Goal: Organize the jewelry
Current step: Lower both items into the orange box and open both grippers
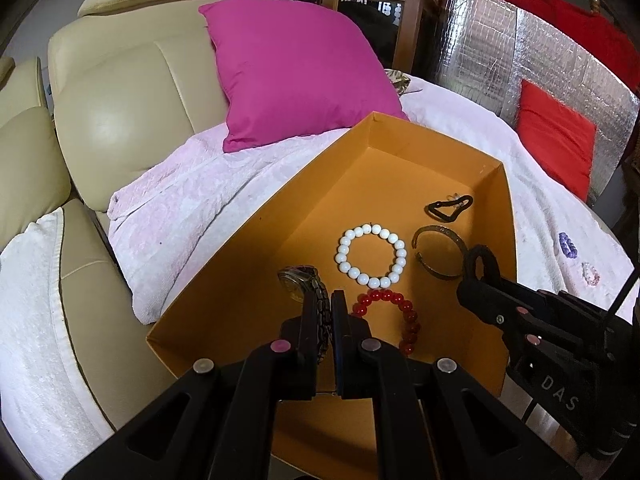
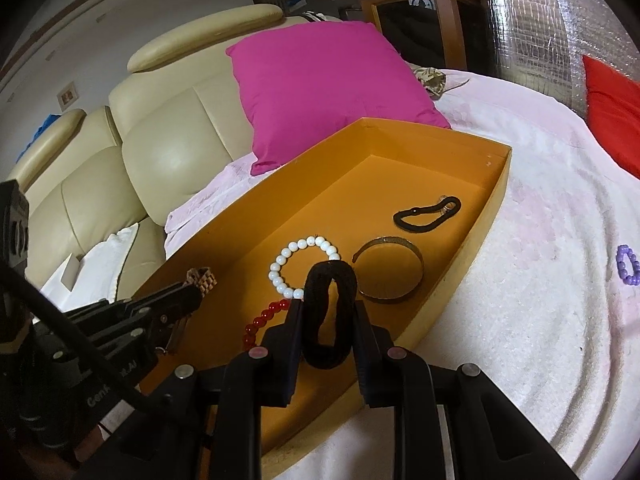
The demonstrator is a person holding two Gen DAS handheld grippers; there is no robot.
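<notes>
Orange box (image 1: 240, 264) on a pink blanket (image 1: 200, 184), holding a white bracelet (image 1: 372, 256), red bracelet (image 1: 400, 312), bangle (image 1: 440, 256) and black clip (image 1: 448, 206).

Left tongs (image 1: 323, 320): pressed on a watch (image 1: 308, 284), dial at 11 o'clock of the tips, band running back between the pads along the tong axis. Held over the near-left floor of the box, red bracelet just beside at 2 o'clock.

Right tongs (image 2: 328, 320): pinching a black hair tie (image 2: 330, 312), loop upright, long axis along the tong line. Held over the near-right part of the box; bangle (image 2: 390, 274) at 1 o'clock, white bracelet (image 2: 304, 268) at 11 o'clock, both close beneath the loop.

Outside the box, on the blanket at 3 o'clock of the right tongs and well apart: purple bracelet (image 2: 627, 265); a pale pink one (image 1: 591, 274) near it in the left view. Right hand judged nearer to both. Likely next: release of both held pieces onto bare floor, watch at 10 o'clock away from the beads.
</notes>
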